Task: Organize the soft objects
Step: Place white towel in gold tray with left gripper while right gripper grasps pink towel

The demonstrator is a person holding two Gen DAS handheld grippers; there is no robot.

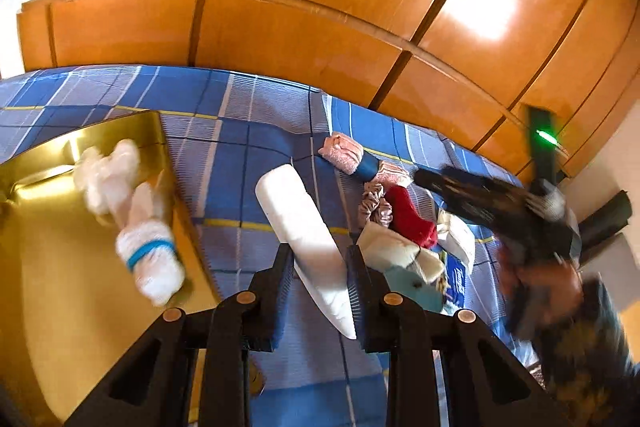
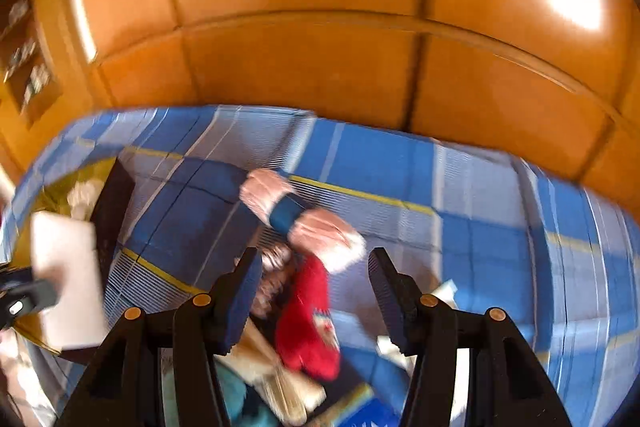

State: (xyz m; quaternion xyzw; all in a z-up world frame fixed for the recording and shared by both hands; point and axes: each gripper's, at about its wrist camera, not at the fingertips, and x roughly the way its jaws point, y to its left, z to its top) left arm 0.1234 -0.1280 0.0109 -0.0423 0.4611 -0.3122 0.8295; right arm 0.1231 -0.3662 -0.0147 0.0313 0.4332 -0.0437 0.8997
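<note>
My left gripper (image 1: 320,267) is shut on a long white foam block (image 1: 296,215), held above the blue checked bedspread (image 1: 248,147). The right wrist view shows the same block (image 2: 68,275), blurred, at the far left. A pile of soft things lies to the right: a pink rolled towel with a blue band (image 1: 344,157), a red sock (image 1: 412,219) and a pale scrunchie (image 1: 372,207). My right gripper (image 2: 314,267) hangs open just above that pile, over the red sock (image 2: 312,323) and near the pink towel (image 2: 304,215). From the left wrist it appears as the right gripper (image 1: 440,183), blurred.
A gold tray (image 1: 48,267) on the left holds a white rolled towel with a blue band (image 1: 148,255). Beige and teal items (image 1: 404,259) lie at the pile's near side. A wooden wardrobe (image 1: 320,7) stands behind the bed. A person's hand (image 1: 540,287) holds the right gripper.
</note>
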